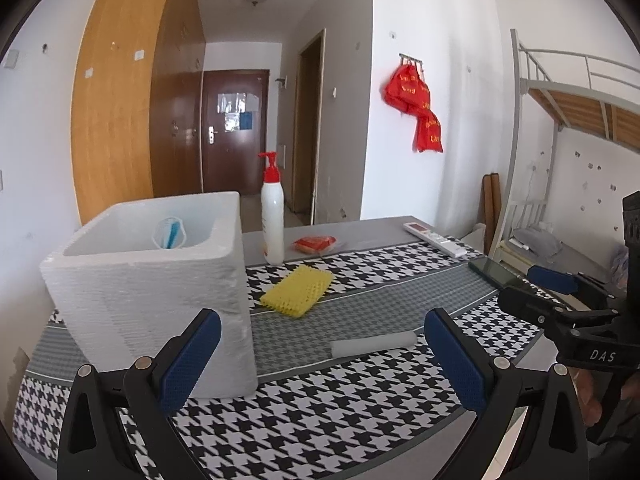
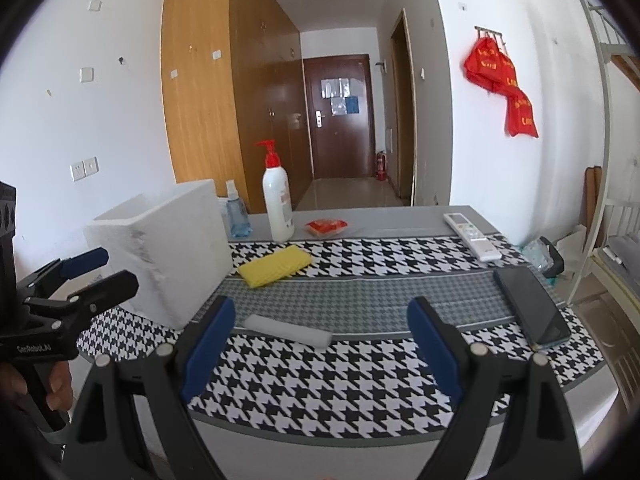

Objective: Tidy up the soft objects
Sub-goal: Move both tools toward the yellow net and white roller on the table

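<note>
Blue-padded jaws fill the bottom of both views: the left gripper (image 1: 320, 360) and the right gripper (image 2: 320, 352) each stand wide apart with nothing between the pads, both angled down over the near edge of the table (image 2: 400, 220) — a ready stance, I judge, for picking something up.

At the left sits the foam box (image 1: 152, 300), open-topped, with what looks like a face mask (image 1: 170, 233) already inside, though it is small and hard to make out; the box is likely the place where soft things are gathered. Just right of it and further back lies the yellow sponge (image 1: 297, 290), flat, its long axis running diagonally from near-left to far-right. Behind it stand the pump bottle (image 1: 273, 216) and a red packet (image 1: 315, 244).

Nearest the grippers lies the grey roll (image 2: 288, 330) — on its side, long axis roughly across the view, one end toward the box. Further right lie the remote (image 2: 472, 236) and phone (image 2: 530, 308), hard things that probably stay put.
</note>
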{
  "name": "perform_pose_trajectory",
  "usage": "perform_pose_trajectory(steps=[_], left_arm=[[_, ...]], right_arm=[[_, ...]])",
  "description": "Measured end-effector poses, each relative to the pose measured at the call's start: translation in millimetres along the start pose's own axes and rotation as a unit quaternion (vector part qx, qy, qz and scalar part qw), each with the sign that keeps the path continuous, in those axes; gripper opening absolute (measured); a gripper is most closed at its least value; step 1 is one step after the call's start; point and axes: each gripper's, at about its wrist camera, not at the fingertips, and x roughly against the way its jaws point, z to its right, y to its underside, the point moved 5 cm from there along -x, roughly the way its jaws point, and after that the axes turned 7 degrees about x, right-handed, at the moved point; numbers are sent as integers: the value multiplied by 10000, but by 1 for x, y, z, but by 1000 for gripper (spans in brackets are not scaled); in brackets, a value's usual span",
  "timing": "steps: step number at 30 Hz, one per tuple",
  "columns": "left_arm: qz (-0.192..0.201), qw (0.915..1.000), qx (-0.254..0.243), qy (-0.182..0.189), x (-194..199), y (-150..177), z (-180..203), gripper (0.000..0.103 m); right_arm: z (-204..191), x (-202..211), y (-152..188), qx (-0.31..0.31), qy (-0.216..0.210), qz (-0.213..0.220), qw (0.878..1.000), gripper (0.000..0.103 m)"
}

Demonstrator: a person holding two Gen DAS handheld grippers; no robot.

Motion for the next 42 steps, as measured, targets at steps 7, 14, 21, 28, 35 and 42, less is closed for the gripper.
perform_pose_trajectory(steps=[7, 14, 21, 28, 35, 42], left_arm=[[-74, 10000, -29, -27, -15, -3, 10, 102], [-184, 9998, -104, 3, -31, -4, 19, 102], [-314, 9995, -79, -51, -53, -6, 20, 102], [-425, 9990, -95, -124, -78, -12, 21, 102], [-533, 9981, -86, -291, -99, -12, 20, 102], [-591, 9977, -279, -190, -110, -13, 38, 102]], right_arm=[[14, -9, 3, -22, -20, -100, 9999, 91], [28, -20, 6, -72, -19, -183, 9998, 91], [41, -36, 10, -126, -45, -311, 9994, 91], [45, -51, 15, -82, -107, -467, 9988, 91], [50, -68, 21, -56, -181, -633, 9978, 91], [60, -76, 24, -195, -242, -665, 9973, 91]])
